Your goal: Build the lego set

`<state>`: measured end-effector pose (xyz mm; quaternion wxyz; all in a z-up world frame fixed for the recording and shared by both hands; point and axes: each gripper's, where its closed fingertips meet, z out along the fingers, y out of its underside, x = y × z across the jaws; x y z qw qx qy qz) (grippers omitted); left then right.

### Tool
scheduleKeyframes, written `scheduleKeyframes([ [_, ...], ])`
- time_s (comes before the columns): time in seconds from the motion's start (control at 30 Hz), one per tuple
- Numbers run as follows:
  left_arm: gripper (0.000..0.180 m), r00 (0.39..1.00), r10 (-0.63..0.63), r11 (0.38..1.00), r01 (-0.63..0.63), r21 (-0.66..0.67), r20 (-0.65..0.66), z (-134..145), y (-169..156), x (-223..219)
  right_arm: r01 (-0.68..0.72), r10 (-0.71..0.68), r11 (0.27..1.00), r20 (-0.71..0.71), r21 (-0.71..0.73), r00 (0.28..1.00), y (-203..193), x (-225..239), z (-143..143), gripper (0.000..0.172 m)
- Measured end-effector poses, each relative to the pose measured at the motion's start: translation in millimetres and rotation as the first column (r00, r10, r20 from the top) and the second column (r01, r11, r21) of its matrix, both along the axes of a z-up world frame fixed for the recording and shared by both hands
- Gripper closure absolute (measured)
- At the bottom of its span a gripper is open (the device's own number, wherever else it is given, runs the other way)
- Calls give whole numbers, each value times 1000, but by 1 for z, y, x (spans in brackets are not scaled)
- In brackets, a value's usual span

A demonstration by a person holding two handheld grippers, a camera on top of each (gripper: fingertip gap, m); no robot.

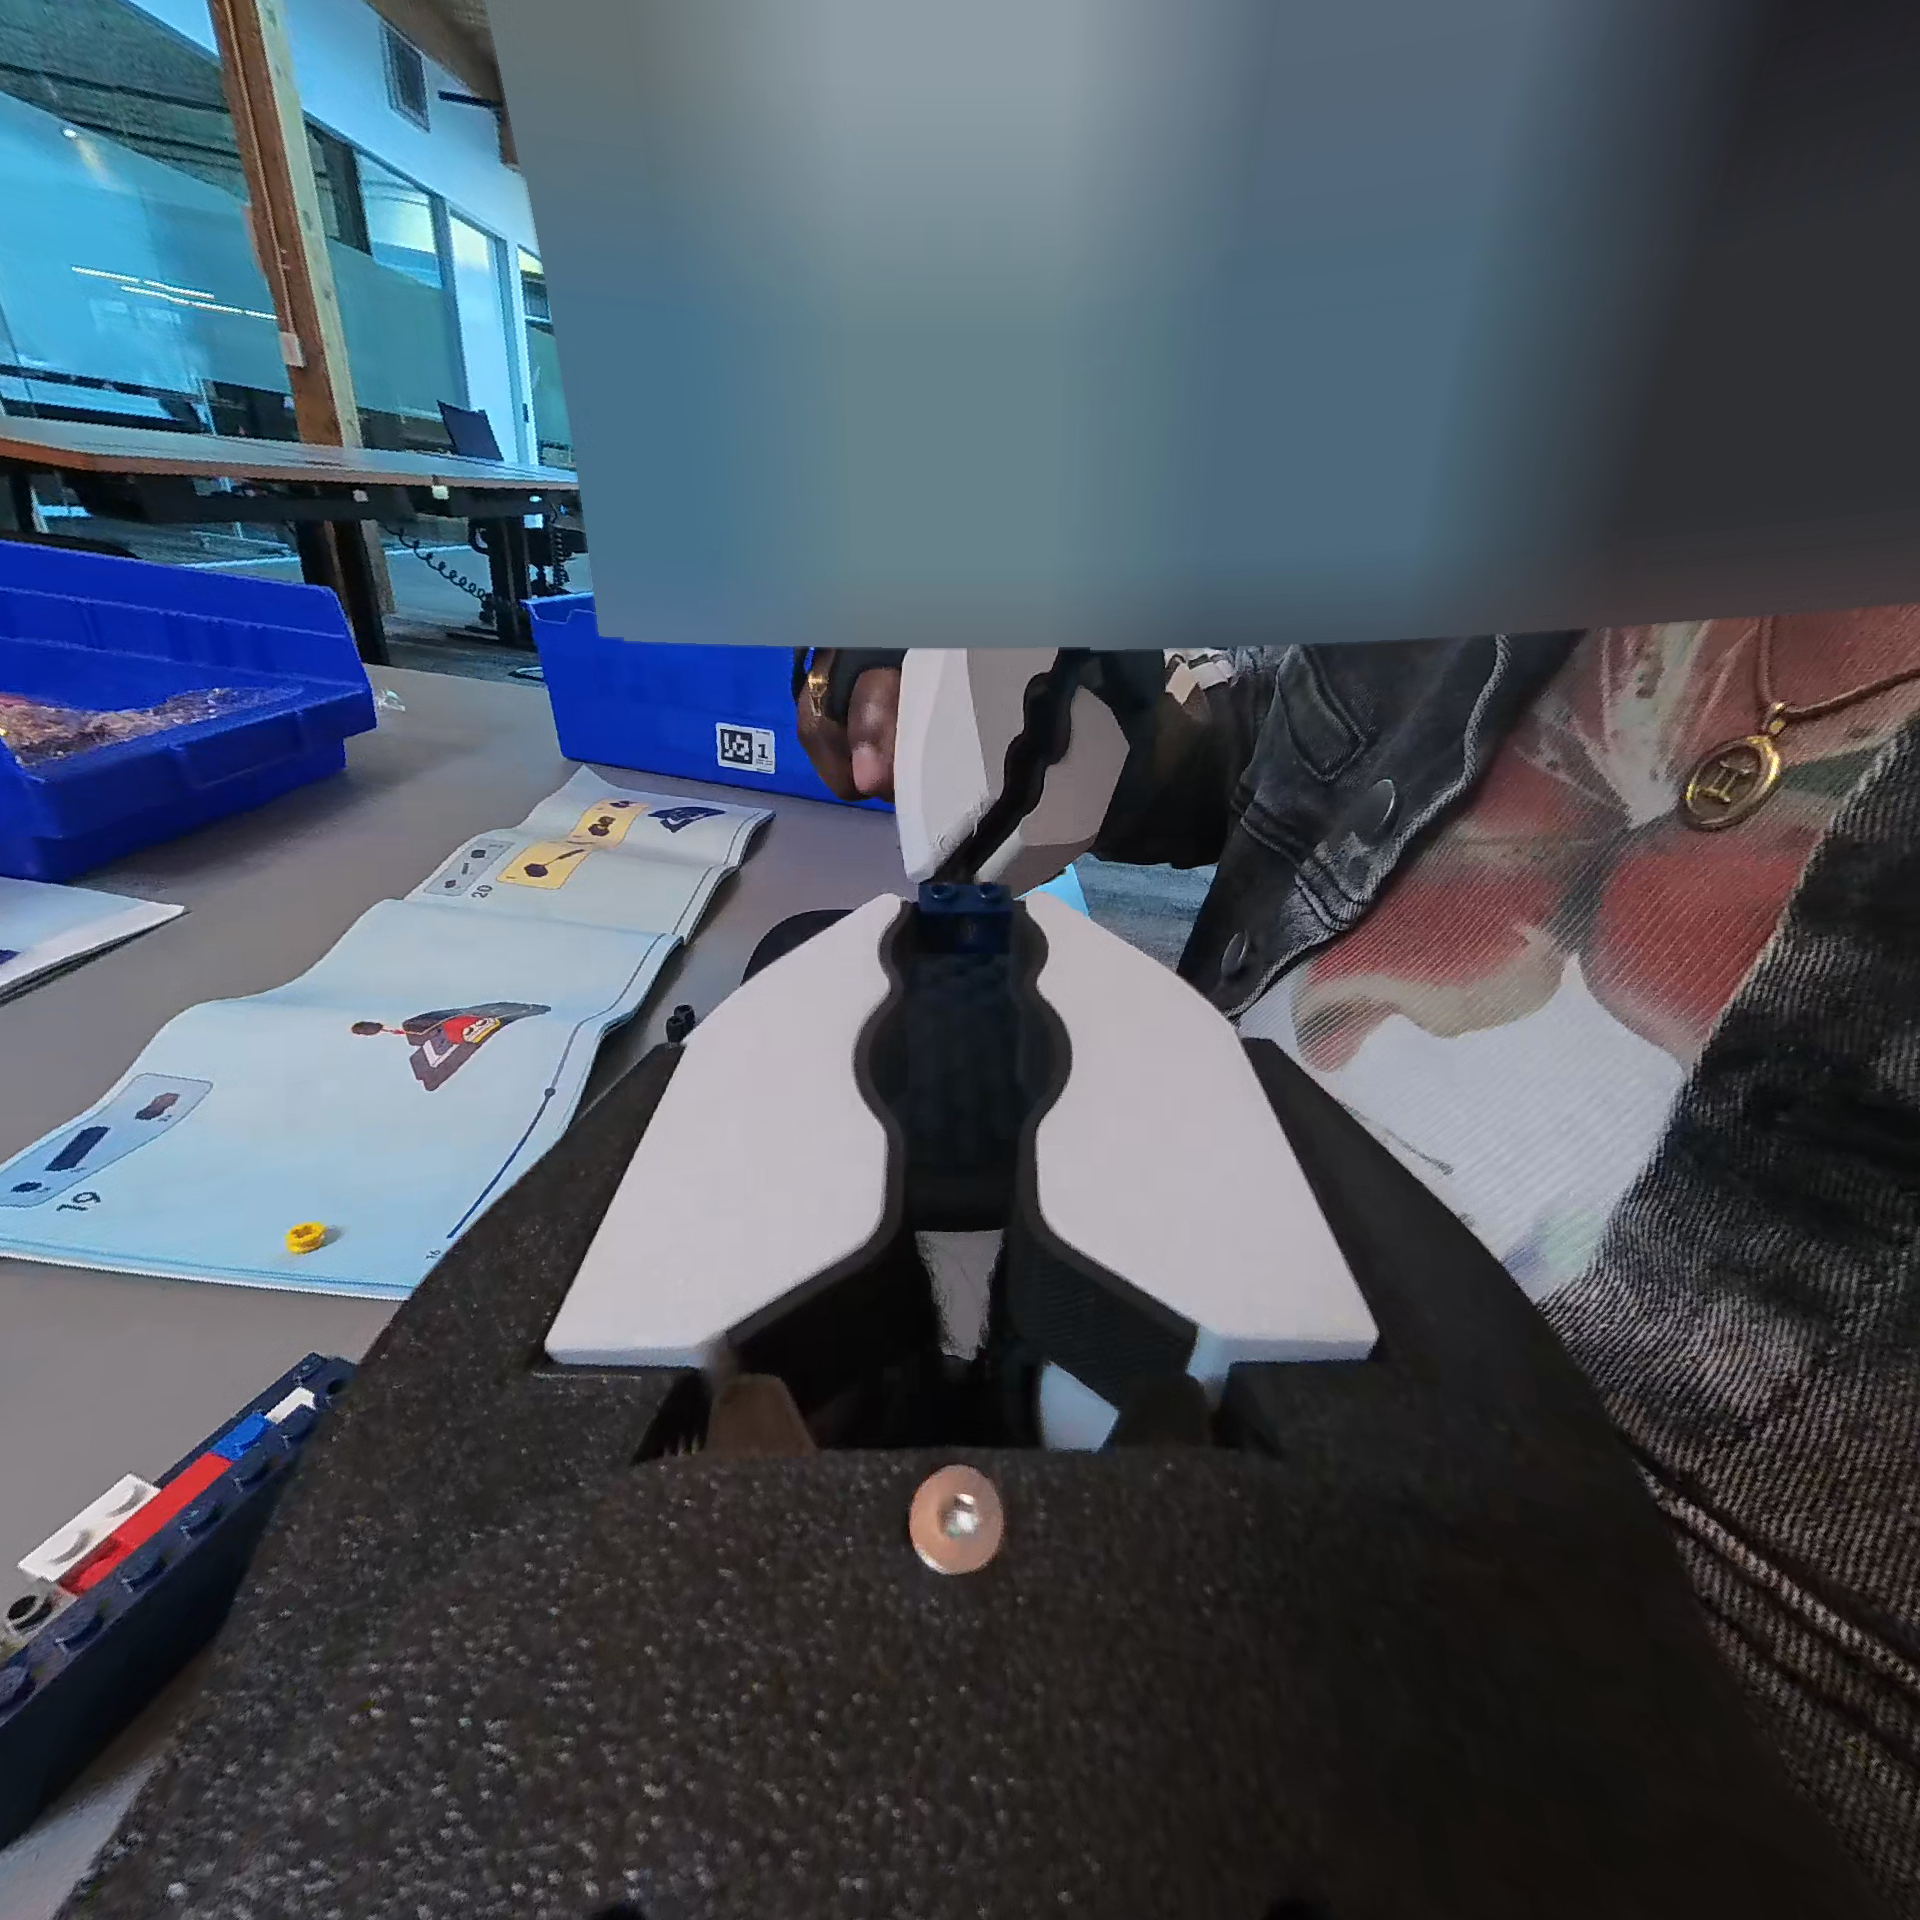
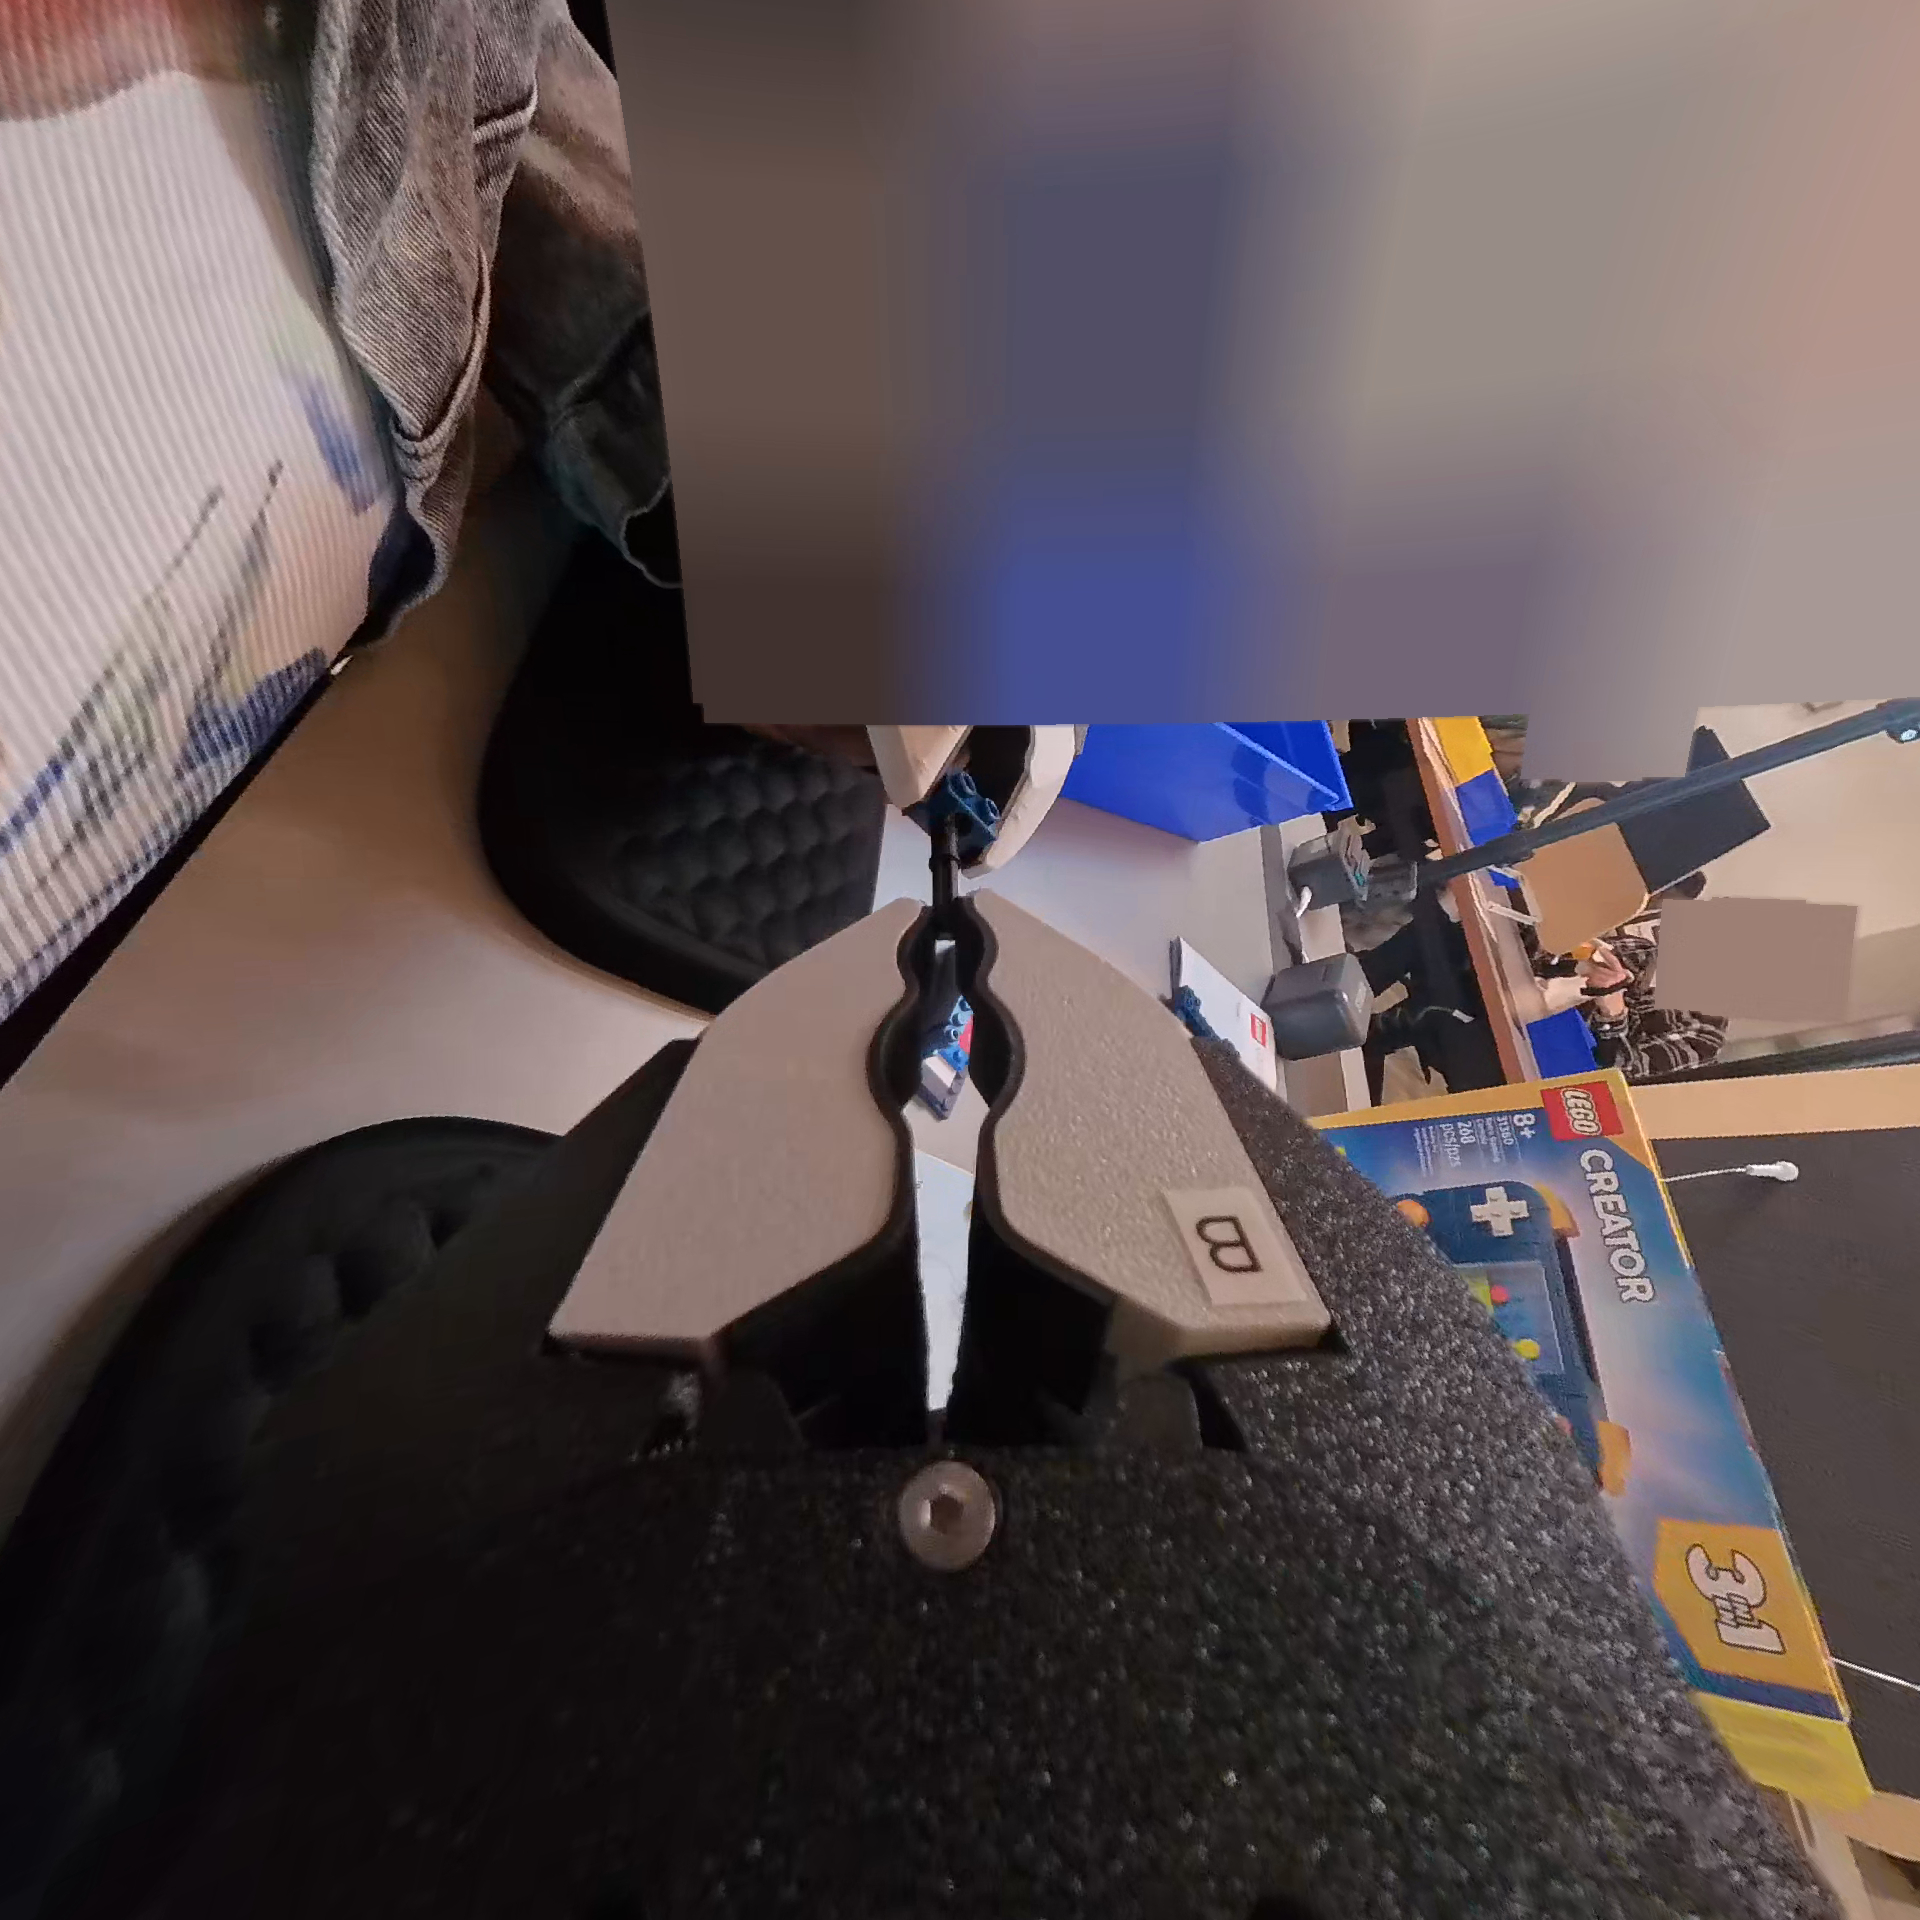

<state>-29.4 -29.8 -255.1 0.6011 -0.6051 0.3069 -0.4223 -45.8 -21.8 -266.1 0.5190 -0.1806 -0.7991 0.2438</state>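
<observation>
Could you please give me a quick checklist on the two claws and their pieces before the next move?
1. Left claw clamps the dark blue brick: ok.
2. Right claw clamps the thin black rod: ok.
3. Rod tip at the brick: ok.
4. Rod seated in the brick: cannot tell.
5. Both pieces lifted off the table: ok.

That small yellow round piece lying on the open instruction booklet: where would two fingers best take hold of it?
The yellow round piece lies flat and alone on the instruction booklet, so I'd come straight down from above and pinch its rim on two opposite sides. It looks low and round, so any pair of sides should serve. Its details are too small to tell more.
</observation>
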Motion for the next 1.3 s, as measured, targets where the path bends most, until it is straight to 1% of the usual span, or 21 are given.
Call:
scheduleKeyframes([
  [0.5, 164, 1000, -16, 999, 16, -33, -21, -6, 1, 3, 14, -14, 1000, -9, -14, 1000, 1, 2, -3, 168],
  [0.8, 164, 999, -32, 998, 30, -58, -30, -10, 1, 5, 35, -35, 999, 15, -21, 999, 2, 4, -6, 168],
  [1.1, 165, 999, -38, 995, 36, -89, -24, -13, 3, 4, 72, -70, 993, 25, -90, 997, 4, 3, -10, 168],
  [1.3, 165, 994, -59, 992, 47, -120, -94, -24, 1, 9, 90, -84, 985, 50, -144, 995, 1, 9, -20, 168],
])
